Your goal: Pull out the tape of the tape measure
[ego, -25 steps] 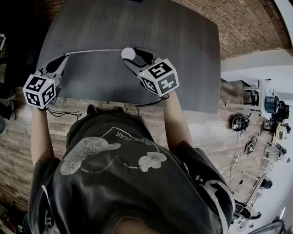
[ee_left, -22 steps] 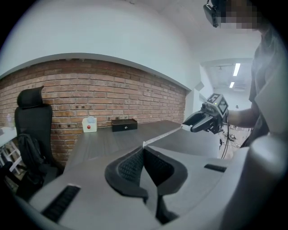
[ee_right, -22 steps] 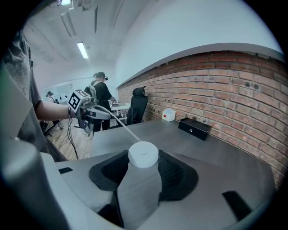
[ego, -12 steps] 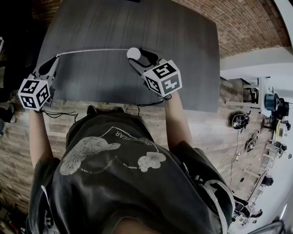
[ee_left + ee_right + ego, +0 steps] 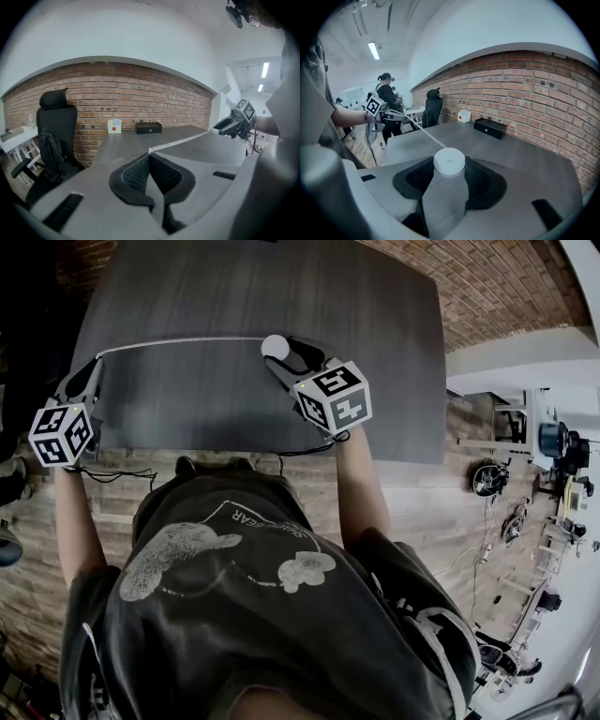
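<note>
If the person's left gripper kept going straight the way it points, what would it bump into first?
Probably the dark tabletop: the left gripper, shut on the tape, tilts slightly downward over it. Further along stands a black box by the brick wall, though depth is hard to judge.

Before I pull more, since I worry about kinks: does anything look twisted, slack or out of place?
Nothing stands out. The thin white tape runs straight from the round white tape measure case, held in the right gripper, to the left gripper, shut on its end, across the dark grey table.
</note>
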Demonstrator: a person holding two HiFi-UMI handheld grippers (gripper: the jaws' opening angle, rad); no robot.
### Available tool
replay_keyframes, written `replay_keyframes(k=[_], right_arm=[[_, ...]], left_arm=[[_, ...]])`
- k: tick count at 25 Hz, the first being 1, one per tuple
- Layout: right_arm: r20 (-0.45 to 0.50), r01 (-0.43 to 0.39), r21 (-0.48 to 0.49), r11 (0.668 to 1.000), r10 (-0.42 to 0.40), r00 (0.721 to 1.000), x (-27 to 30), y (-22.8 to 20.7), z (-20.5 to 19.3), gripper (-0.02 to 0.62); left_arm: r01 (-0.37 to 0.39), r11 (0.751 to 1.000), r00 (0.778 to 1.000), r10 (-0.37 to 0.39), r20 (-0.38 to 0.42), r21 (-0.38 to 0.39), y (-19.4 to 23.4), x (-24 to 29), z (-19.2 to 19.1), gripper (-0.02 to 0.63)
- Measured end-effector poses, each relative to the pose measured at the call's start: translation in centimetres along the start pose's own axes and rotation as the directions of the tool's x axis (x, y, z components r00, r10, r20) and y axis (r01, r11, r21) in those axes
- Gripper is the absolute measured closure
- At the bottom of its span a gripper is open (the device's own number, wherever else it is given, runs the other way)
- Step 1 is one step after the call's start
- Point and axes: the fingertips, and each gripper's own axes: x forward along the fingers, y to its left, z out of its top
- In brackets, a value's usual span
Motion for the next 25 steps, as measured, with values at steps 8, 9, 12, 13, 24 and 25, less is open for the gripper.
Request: replay_keyframes(k=[8, 9, 12, 13, 24, 25], right_arm=[[-0.01, -0.022, 0.006, 1.0, 0.022, 1.0, 1.5, 1.5, -0.4, 0.37], [-0.011, -0.03, 0.005, 1.0, 0.03, 0.999, 1.9, 1.9, -0.3, 0.37], [-0.019, -0.052, -0.001, 0.999, 0.051, 0.998, 3.3, 3.5, -0.2, 0.37], [-0.023, -0.058, -0.002, 0.998, 0.058, 0.998, 3.8, 4.0, -0.2, 0.37], [-0.085, -0.08, 0.008, 0.997, 0.081, 0.993, 10.0, 8.9, -0.7, 0.37], [-0.09, -0.08, 0.009, 0.997, 0.08, 0.993, 10.7, 9.4, -0.9, 0.369]], left_arm=[[-0.003, 1.0, 1.0, 0.002, -0.022, -0.017, 1.8, 0.2, -1.2, 0.597], [0.008, 1.0, 1.0, -0.009, -0.026, -0.021, 1.8, 0.3, -1.4, 0.597], [0.035, 0.999, 0.998, -0.036, -0.046, -0.02, 1.9, 0.4, -2.5, 0.597], [0.041, 0.999, 0.998, -0.042, -0.054, -0.018, 2.0, 0.4, -2.9, 0.597], [0.039, 0.999, 0.987, -0.037, -0.157, 0.01, 6.9, 0.2, -7.6, 0.597], [0.034, 0.999, 0.985, -0.029, -0.171, 0.026, 7.6, 0.3, -8.1, 0.597]])
